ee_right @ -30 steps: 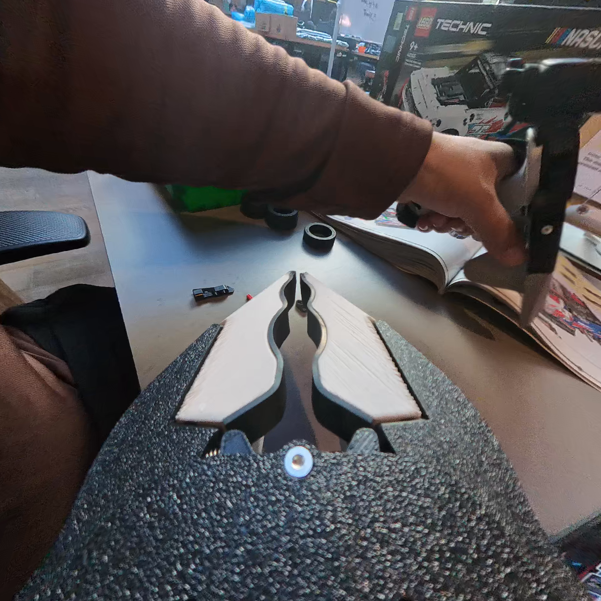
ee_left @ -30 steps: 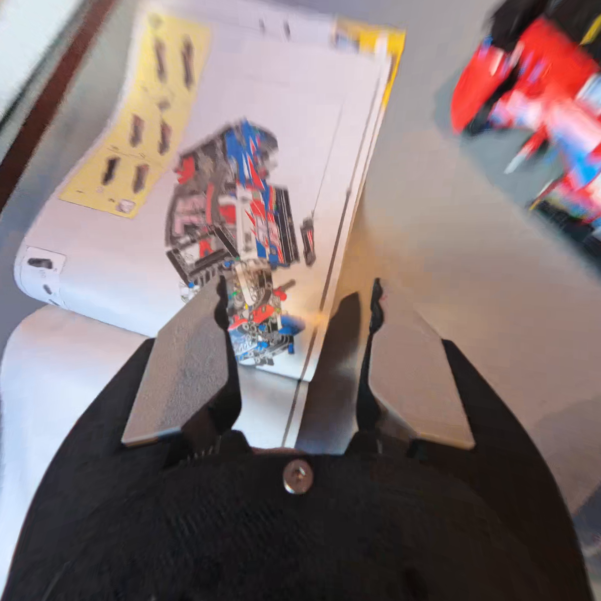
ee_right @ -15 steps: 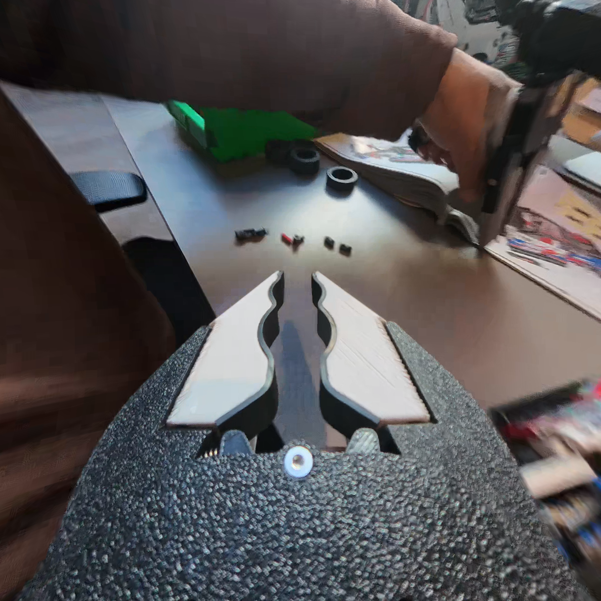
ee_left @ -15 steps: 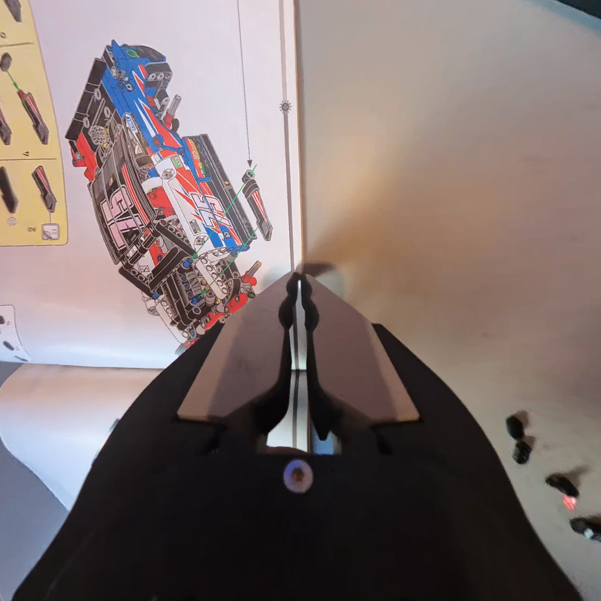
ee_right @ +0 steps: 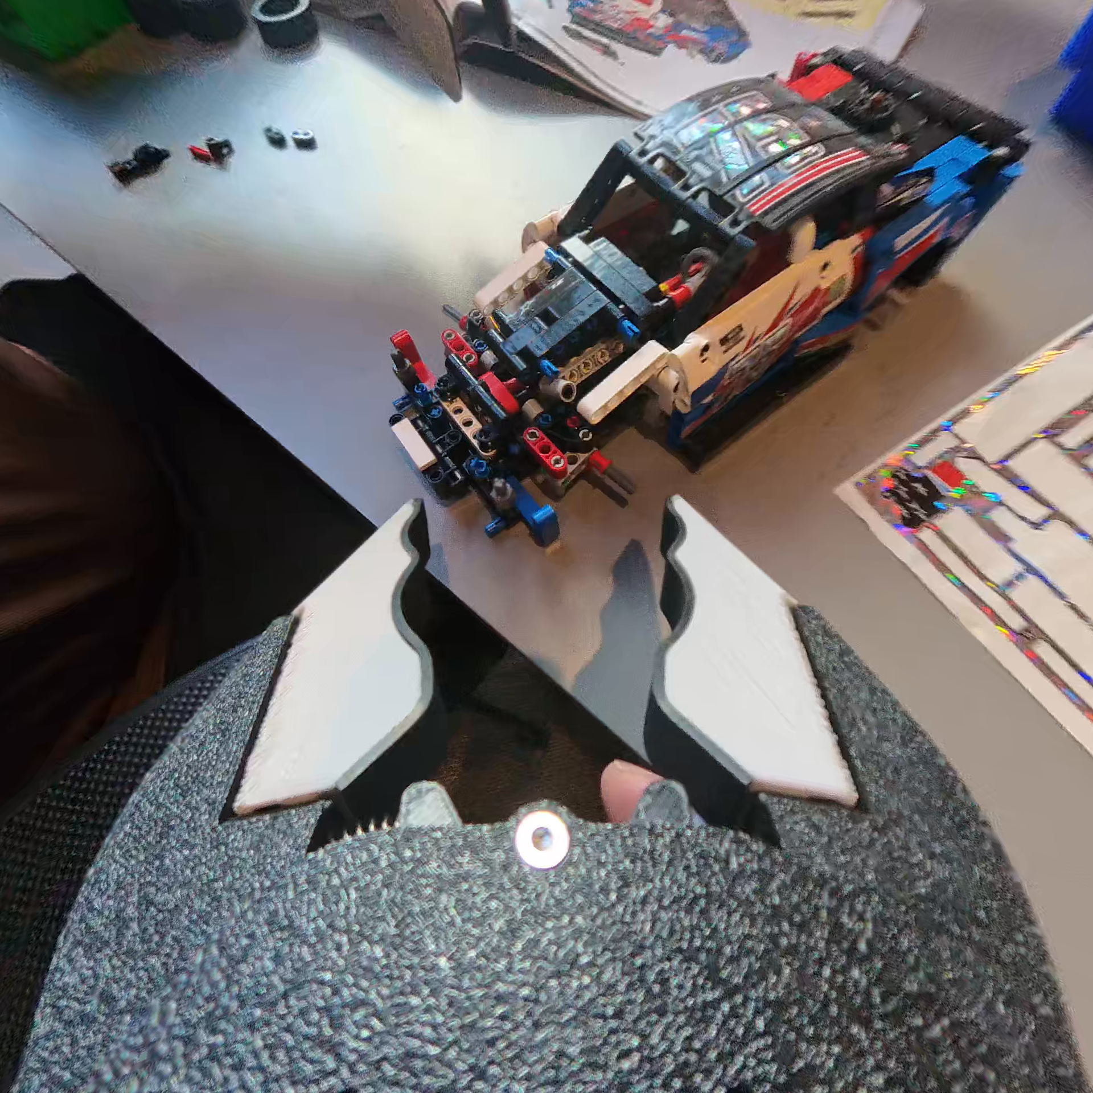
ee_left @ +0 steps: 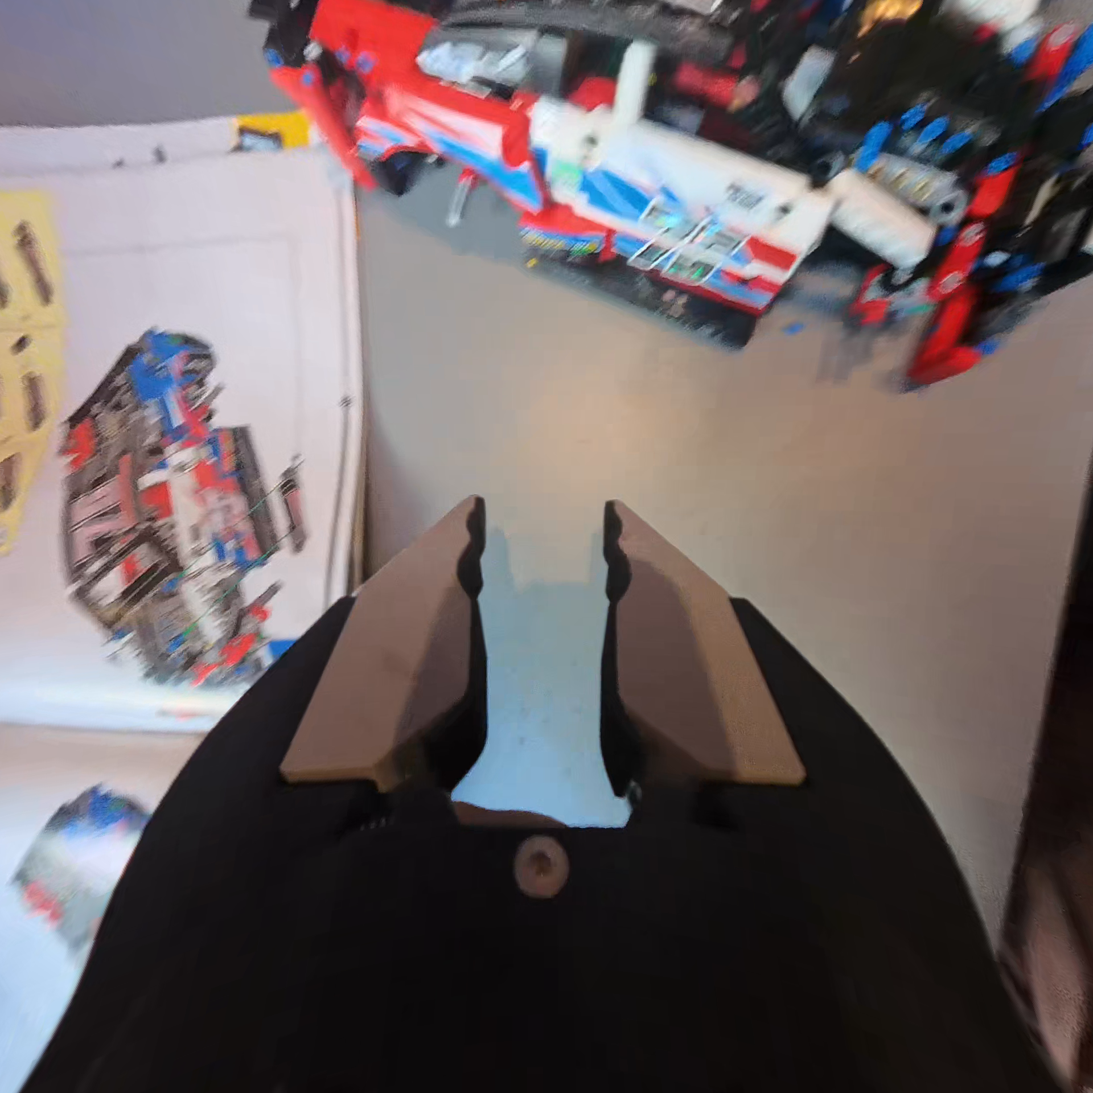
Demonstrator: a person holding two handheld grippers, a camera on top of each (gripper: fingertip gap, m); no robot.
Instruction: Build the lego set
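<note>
While both grippers gape (empty), lego car (ee_right: 739, 284) on table (ee_right: 296, 284).

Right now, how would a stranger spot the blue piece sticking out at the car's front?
Find the lego car on the grey table. At its exposed, unfinished nose nearest the right gripper, the blue piece is the only bright blue part touching the tabletop.
</note>
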